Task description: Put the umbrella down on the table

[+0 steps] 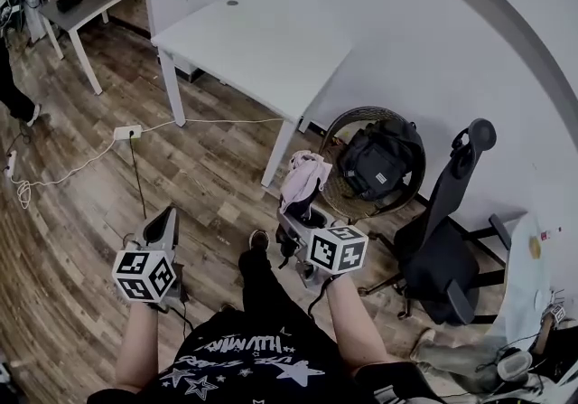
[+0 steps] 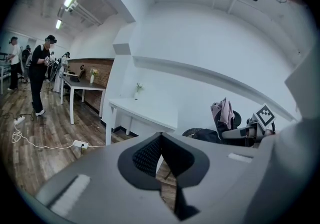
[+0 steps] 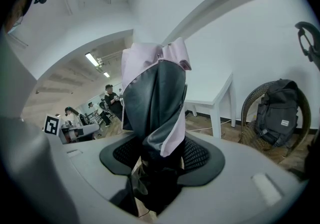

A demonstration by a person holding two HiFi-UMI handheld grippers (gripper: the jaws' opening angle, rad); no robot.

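The folded pink fabric umbrella with a dark grey lining [image 3: 155, 102] stands roughly upright. Its loose canopy is bunched at the top, and its black lower end is clamped between the jaws of the right tool [image 3: 157, 165]. It hangs in the air just off the near corner of the white rectangular tabletop [image 1: 262, 45], clear of that surface. The tabletop stands on white legs.

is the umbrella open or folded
Folded: the umbrella is a bunched pink and grey bundle, clamped in the right gripper.
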